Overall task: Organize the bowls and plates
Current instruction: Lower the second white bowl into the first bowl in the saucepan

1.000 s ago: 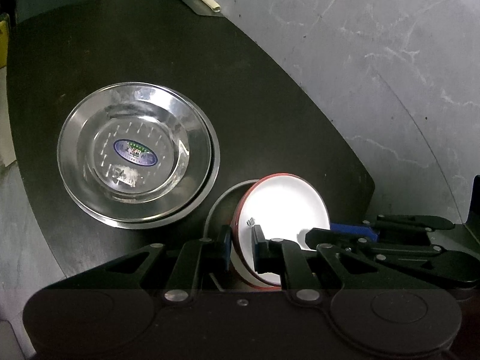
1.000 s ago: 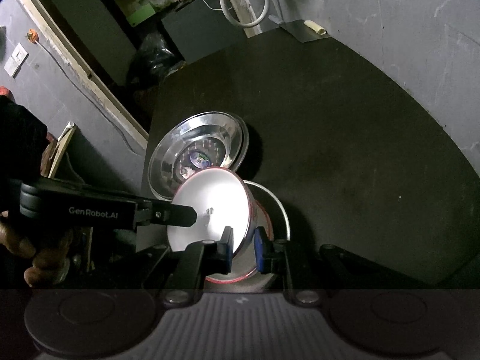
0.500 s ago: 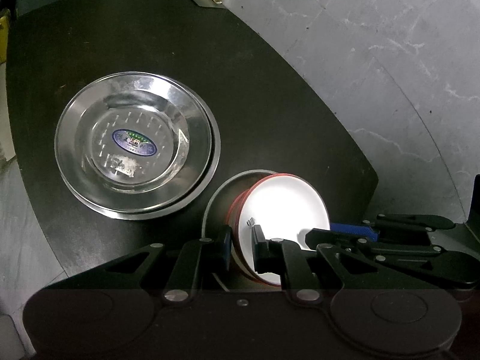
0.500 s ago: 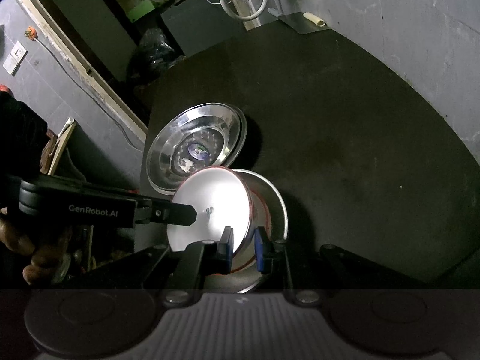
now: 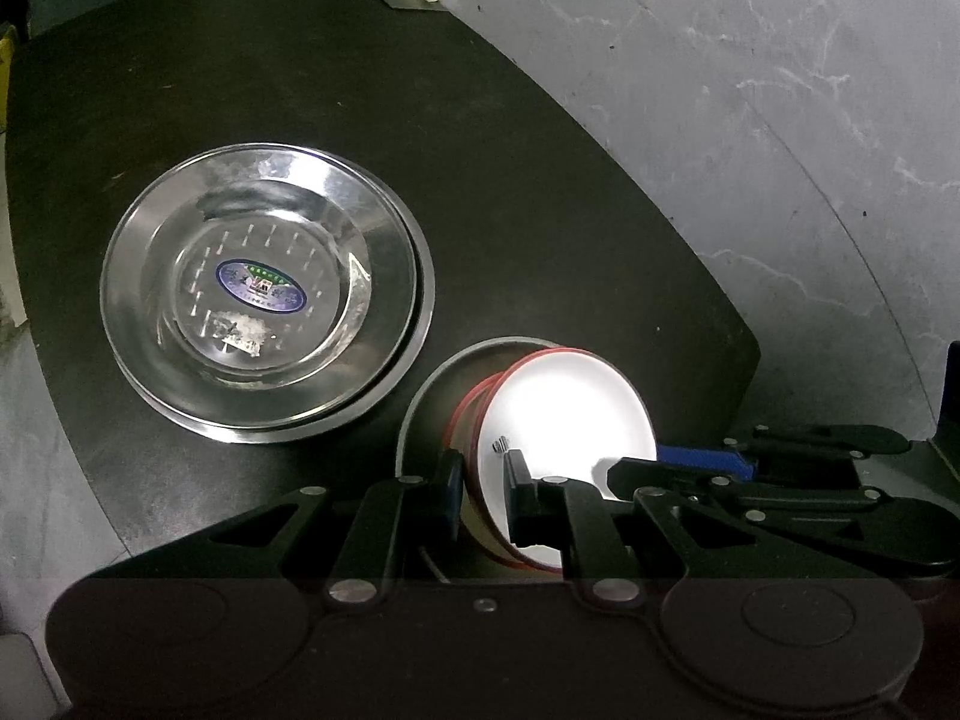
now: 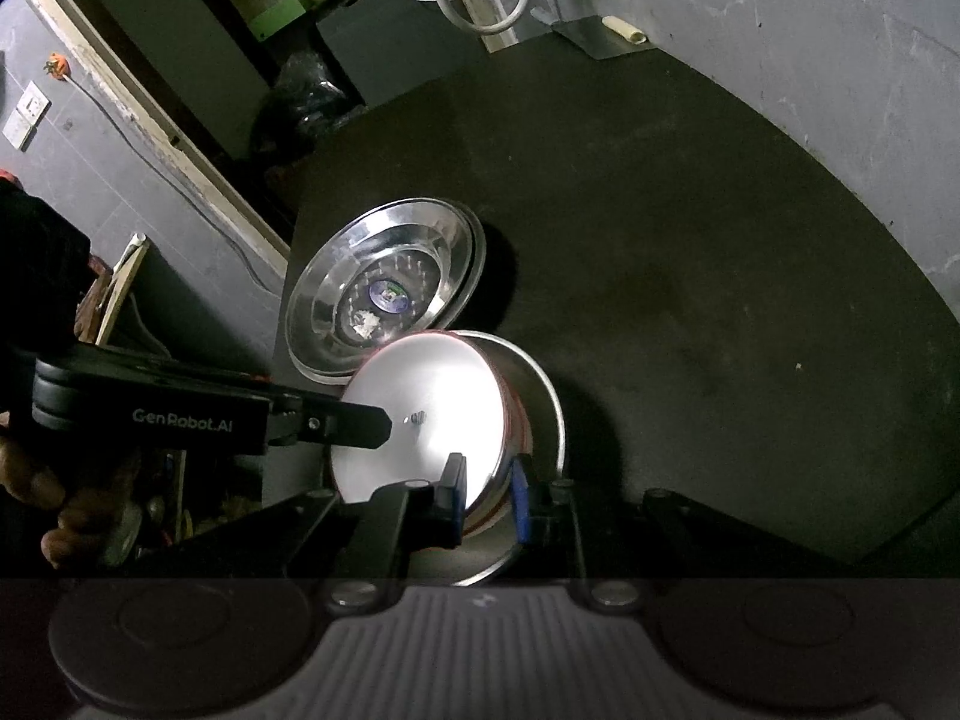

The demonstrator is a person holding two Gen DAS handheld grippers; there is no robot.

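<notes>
Left hand-held gripper (image 5: 483, 483) and right hand-held gripper (image 6: 487, 492) are each clamping the rim of a tilted red-rimmed white bowl (image 5: 564, 414). The bowl is sitting inside a steel bowl (image 6: 543, 414) on the black surface (image 5: 360, 120), just beside stacked steel plates (image 5: 264, 294).

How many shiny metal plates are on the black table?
3, maybe more hidden: two stacked steel plates on the table's left, and one steel plate under the red-and-white bowls held by both grippers.
</notes>
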